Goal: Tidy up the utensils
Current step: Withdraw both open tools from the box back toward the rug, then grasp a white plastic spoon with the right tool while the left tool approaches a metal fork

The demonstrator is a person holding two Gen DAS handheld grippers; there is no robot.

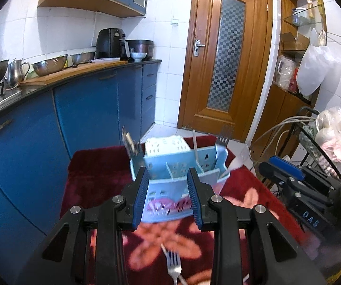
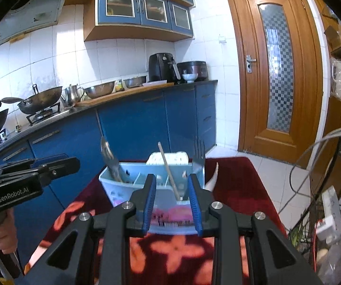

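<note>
A light-blue utensil caddy (image 1: 170,190) stood on a dark red floral cloth (image 1: 94,173) covering the counter, both grippers poised before it. The left gripper (image 1: 168,197) was released, its blue pads spread either side of the caddy's front without visibly gripping it. The right gripper (image 2: 172,201) was likewise released and empty. Spoons (image 2: 109,156), a chopstick (image 2: 168,171) and a fork (image 2: 198,152) stood upright in the caddy's compartments; another fork (image 1: 174,264) lay on the cloth nearby.
</note>
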